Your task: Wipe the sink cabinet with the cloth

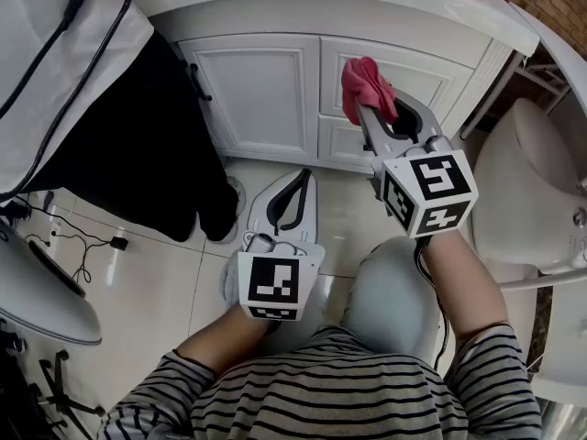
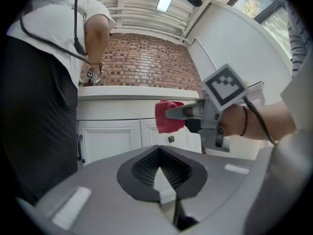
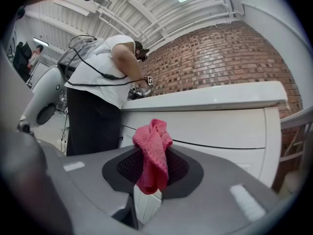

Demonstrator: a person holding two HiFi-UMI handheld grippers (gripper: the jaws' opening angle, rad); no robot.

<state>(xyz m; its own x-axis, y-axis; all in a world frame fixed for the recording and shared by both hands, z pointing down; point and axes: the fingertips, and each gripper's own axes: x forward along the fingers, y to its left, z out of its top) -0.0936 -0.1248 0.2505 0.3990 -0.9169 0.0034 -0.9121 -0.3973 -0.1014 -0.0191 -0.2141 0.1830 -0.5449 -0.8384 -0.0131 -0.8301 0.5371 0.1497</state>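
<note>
Right gripper (image 1: 376, 114) pinches the pink cloth (image 1: 366, 85), seemingly touching the sink cabinet (image 1: 266, 90).

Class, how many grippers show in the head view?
2. The left gripper sits low over the floor, shut and empty; the right gripper is raised at the cabinet, clamping the pink cloth. None appear hidden.

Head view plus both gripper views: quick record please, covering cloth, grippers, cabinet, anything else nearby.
cloth: red, bunched, held in the right gripper
right gripper: shut on cloth, raised at the cabinet's upper right part
left gripper: shut, empty, low over the floor
cabinet: white, closed
cloth touching cabinet: cannot tell
other: person in black trousers stands at the cabinet's left
</note>
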